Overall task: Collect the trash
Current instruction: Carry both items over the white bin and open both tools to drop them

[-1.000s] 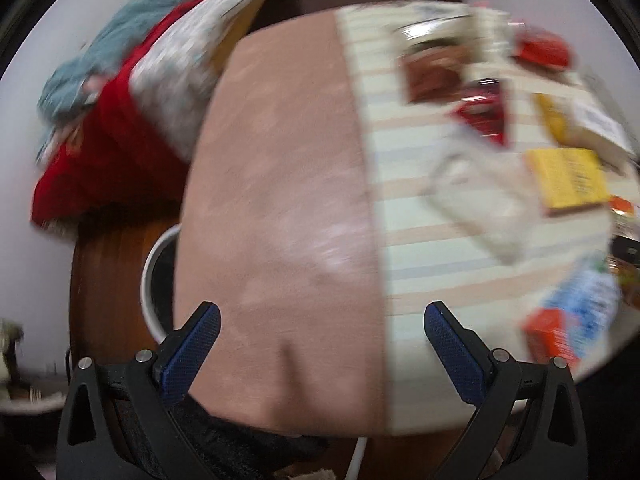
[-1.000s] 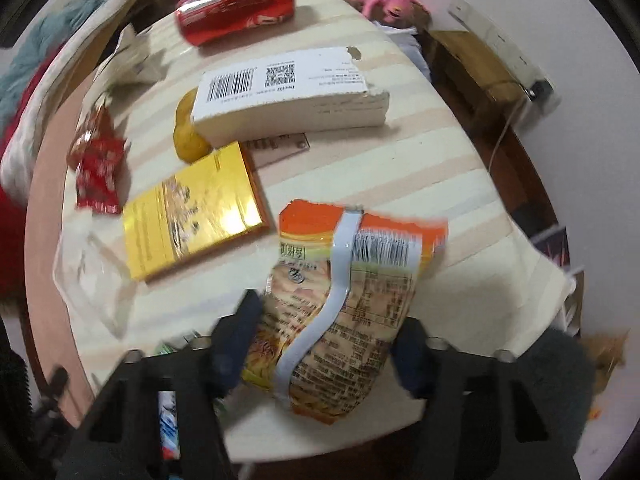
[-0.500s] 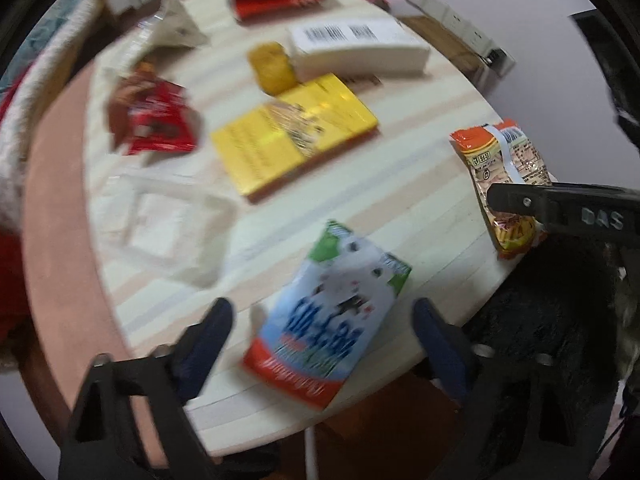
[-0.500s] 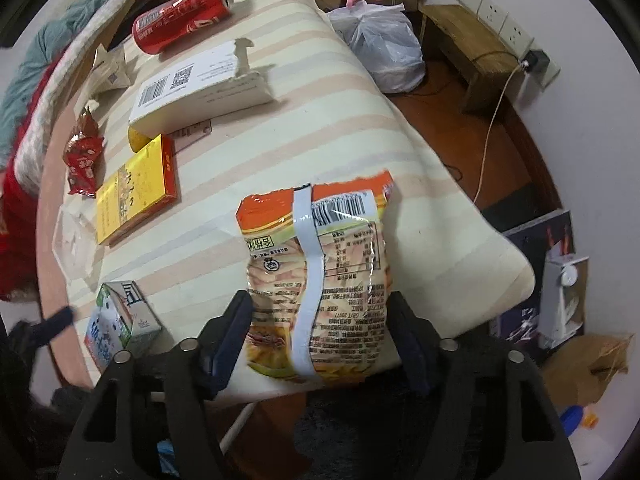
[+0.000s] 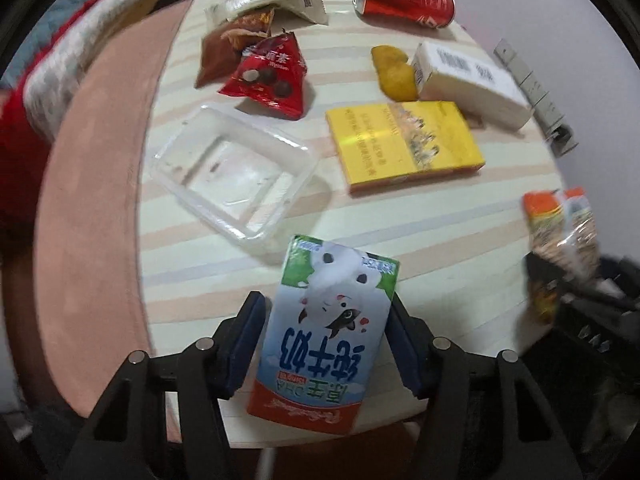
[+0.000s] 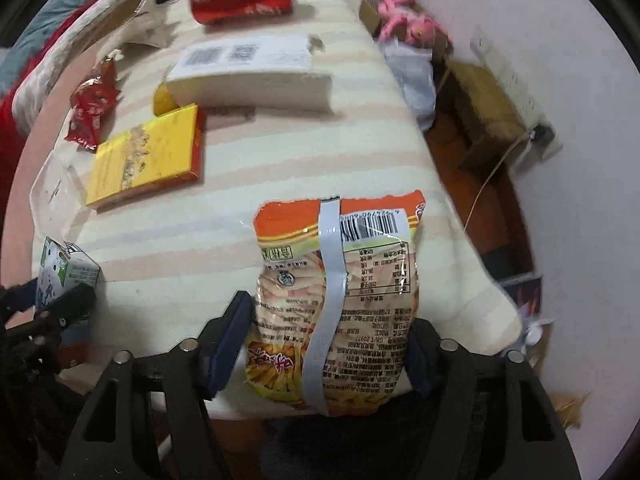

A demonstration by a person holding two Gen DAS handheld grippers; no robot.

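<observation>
Near the yellow box (image 5: 404, 142), at the bench (image 5: 460, 232) edge, each hand-held gripper has just been closing: left (image 5: 326, 350) straddling the milk carton (image 5: 326, 332), right (image 6: 326, 344) around the snack bag (image 6: 340, 280), evidently for collection.

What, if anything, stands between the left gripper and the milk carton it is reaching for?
Nothing visible does. The milk carton already lies between the fingers of the left gripper, which have just been closing on it. The clear plastic tray sits beyond the carton, not in the way.
</observation>
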